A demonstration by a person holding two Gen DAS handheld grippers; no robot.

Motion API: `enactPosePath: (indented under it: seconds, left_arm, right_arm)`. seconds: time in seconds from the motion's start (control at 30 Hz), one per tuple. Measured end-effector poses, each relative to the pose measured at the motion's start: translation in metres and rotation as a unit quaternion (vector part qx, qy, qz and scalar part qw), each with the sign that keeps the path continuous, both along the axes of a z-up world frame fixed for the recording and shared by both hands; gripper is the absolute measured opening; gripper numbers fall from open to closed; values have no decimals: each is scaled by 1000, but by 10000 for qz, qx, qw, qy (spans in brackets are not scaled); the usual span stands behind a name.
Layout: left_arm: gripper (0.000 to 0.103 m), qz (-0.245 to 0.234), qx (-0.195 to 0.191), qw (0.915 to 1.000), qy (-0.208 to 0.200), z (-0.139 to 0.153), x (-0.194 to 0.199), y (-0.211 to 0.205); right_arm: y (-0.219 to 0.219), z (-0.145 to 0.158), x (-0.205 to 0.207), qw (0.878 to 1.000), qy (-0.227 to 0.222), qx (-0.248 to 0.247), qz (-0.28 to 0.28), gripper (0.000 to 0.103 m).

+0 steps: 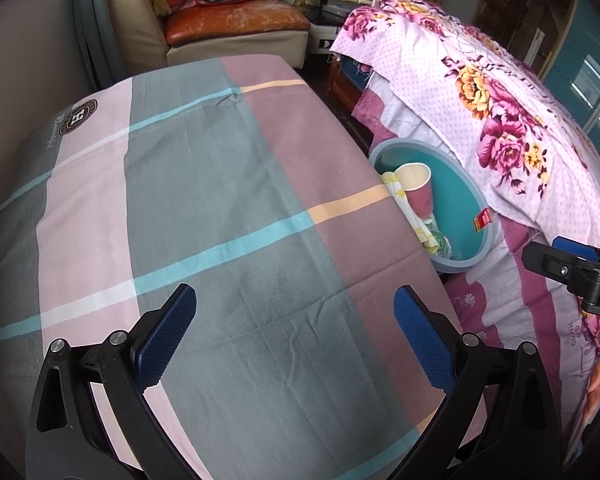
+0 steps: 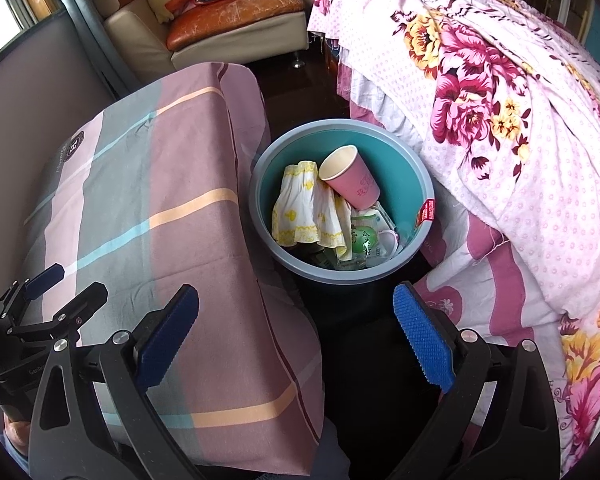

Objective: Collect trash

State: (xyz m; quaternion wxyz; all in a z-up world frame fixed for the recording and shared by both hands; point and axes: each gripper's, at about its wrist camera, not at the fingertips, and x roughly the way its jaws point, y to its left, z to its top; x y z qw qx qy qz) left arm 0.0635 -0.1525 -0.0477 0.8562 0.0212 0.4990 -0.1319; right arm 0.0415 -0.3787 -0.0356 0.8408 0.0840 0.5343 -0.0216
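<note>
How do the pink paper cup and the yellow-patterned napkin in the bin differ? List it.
The pink paper cup is rigid and holds its shape, lying tilted; the yellow-patterned napkin is limp and crumpled. The cup is plain pink outside, the napkin white with yellow print. Both lie inside the teal bin.

The cloth (image 1: 228,184) is checked in pink, grey and mauve with turquoise, white and orange stripes. The bin (image 2: 404,184) is teal inside with a grey-blue rim, holding a pink cup (image 2: 352,180) and a white napkin (image 2: 308,212) printed yellow. The quilt (image 2: 500,92) is pale pink, dotted, with magenta and yellow flowers.
</note>
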Motion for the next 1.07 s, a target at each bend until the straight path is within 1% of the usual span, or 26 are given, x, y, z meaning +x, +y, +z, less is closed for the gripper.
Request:
enactPosePath:
  seconds: [0.77, 0.9, 1.07]
  left_arm:
    - [99, 20, 38, 10000, 60, -7, 3, 0]
    - [99, 8, -61, 9998, 191, -11, 4, 0]
    - [99, 28, -87, 9995, 286, -14, 3, 1]
  right_arm:
    - [-2, -6, 7, 10000, 61, -14, -13, 94]
    - [-2, -6, 7, 10000, 62, -9, -19, 94]
    - [-2, -5, 7, 10000, 60, -19, -15, 94]
